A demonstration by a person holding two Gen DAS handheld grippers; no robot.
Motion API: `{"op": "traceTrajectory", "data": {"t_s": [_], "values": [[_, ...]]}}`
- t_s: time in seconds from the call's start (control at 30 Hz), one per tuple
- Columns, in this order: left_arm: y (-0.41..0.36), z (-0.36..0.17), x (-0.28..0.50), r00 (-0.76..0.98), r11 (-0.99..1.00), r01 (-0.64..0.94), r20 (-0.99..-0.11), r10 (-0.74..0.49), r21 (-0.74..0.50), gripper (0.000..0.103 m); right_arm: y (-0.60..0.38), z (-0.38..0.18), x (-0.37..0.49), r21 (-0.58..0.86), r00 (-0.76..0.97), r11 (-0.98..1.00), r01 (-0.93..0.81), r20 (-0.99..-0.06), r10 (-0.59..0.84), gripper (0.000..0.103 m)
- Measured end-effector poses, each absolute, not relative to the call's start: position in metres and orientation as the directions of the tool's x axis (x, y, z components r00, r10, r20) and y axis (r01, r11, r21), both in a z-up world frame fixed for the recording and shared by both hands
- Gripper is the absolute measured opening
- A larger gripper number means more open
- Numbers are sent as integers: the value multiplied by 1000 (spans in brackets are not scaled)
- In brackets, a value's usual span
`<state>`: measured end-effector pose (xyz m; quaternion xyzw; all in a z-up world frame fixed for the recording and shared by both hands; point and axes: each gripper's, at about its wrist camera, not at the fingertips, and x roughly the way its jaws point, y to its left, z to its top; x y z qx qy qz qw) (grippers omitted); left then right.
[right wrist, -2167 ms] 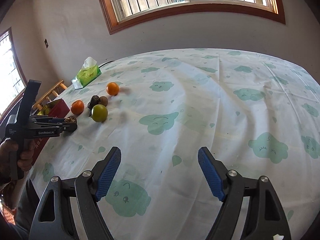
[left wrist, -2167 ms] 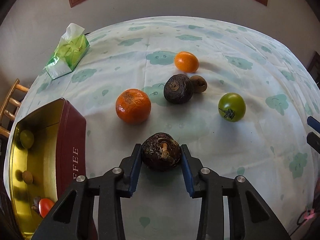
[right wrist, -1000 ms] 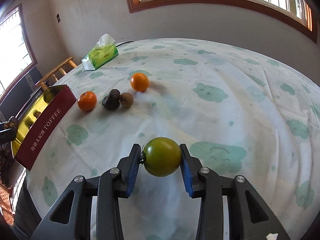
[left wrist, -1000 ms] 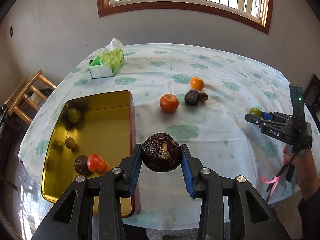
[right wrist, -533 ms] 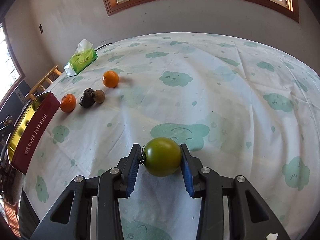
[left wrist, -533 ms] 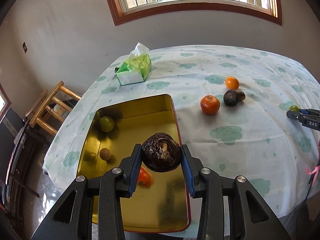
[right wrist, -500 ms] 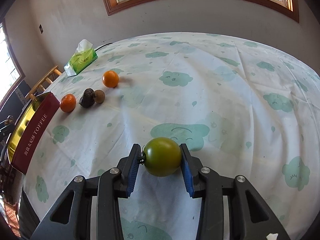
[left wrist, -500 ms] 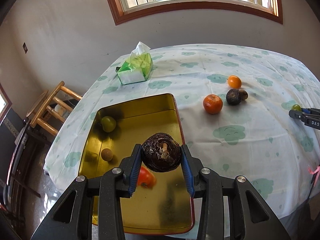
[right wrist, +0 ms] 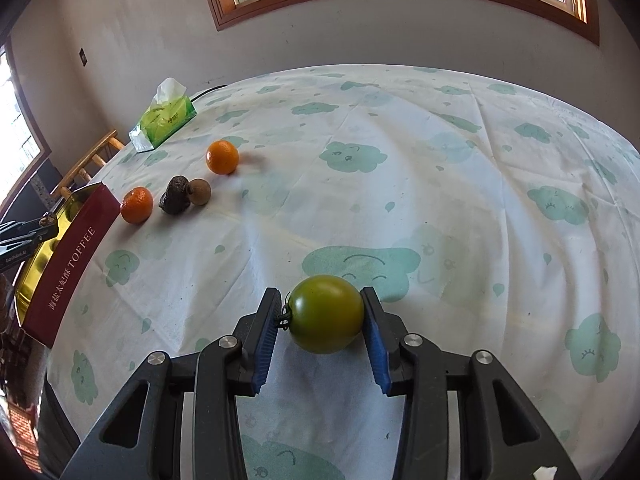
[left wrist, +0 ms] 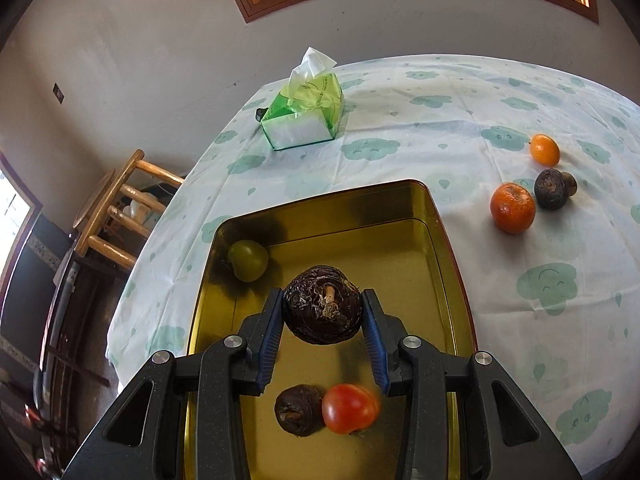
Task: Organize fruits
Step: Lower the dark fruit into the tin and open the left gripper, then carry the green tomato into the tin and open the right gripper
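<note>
My left gripper (left wrist: 323, 322) is shut on a dark wrinkled fruit (left wrist: 322, 305) and hangs over the open gold toffee tin (left wrist: 440, 272). Inside the tin lie a green fruit (left wrist: 248, 260), a small dark fruit (left wrist: 297, 409) and a red tomato (left wrist: 350, 408). My right gripper (right wrist: 323, 320) is shut on a green tomato (right wrist: 326, 313) above the tablecloth. Out on the cloth lie a mandarin (right wrist: 137, 205), a dark fruit (right wrist: 174, 195), a small brown fruit (right wrist: 199, 191) and an orange (right wrist: 222, 156). The left gripper (right wrist: 24, 234) also shows at the right wrist view's left edge, over the tin (right wrist: 70, 264).
A green tissue pack (left wrist: 305, 114) stands at the far left of the table. A wooden chair (left wrist: 116, 216) sits beyond the table's left edge. The cloud-print tablecloth (right wrist: 440, 184) spreads wide to the right of the fruits.
My left gripper has carried the dark fruit leftwards and lower, from beside the tin to over its middle. The right gripper has stayed about where it was, still holding the green tomato.
</note>
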<state>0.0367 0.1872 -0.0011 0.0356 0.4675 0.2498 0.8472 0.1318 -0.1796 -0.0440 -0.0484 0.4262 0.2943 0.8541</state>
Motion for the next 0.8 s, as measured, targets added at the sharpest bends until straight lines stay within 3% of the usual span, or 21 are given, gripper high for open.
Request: {"op": "traceTrajectory", "data": {"t_s": [0.33, 0.43, 0.57, 0.8], "values": [[200, -14, 64, 381, 853, -384, -781, 494, 353, 40, -181, -44, 133, 174, 461, 820, -545, -755, 466, 38], [201, -16, 67, 373, 846, -398, -780, 502, 354, 48, -181, -44, 133, 174, 461, 820, -545, -755, 467, 39], [196, -8, 61, 409, 841, -412, -754, 515, 351, 70, -182, -44, 133, 174, 461, 820, -545, -755, 467, 39], [171, 8, 35, 461, 834, -415, -706, 537, 363, 70, -182, -44, 133, 176, 460, 819, -546, -754, 469, 39]]}}
